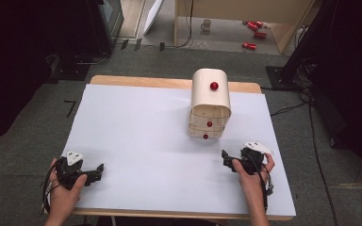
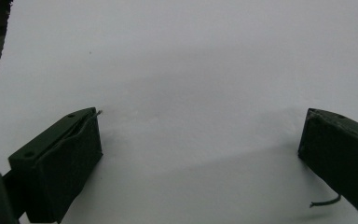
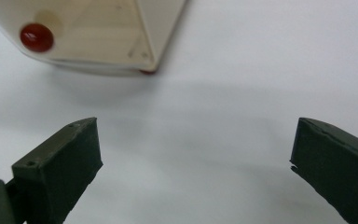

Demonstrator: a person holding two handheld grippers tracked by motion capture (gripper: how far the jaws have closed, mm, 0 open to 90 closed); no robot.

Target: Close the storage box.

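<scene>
While both hands rest near the person's edge, the white surface (image 1: pixel 136 141) spans most of the high view and carries one item, a small cream drawer cabinet (image 1: pixel 210 102) standing upright toward the far right of centre, clear of the far edge.

Cabinet: rounded top with a red knob (image 1: pixel 214 85) on it; the front faces the person and bears two smaller red knobs (image 1: pixel 209 124) one above the other. The seams on the front suggest stacked drawers, all apparently closed, though the view is too coarse to be certain. In the right gripper view the cabinet (image 3: pixel 98 37) appears at the upper left, tilted in the picture by the camera's turn, with one red knob (image 3: pixel 37 37) visible and a red foot or knob just showing beneath its lower corner.

Right gripper (image 1: pixel 226 157): held in the right hand at the near right of the surface, near the cabinet's front and apart from it, pointing left and slightly away. Its fingers (image 3: pixel 60 172) are spread wide with bare white surface between them; nothing is pinched.

Left gripper (image 1: pixel 99 169): held in the left hand at the near left corner, well apart from the cabinet, pointing right. Its fingers (image 2: pixel 60 163) are likewise spread wide over bare surface, gripping nothing. A short stray thread (image 2: pixel 325 202) hangs at the right-hand finger
</scene>
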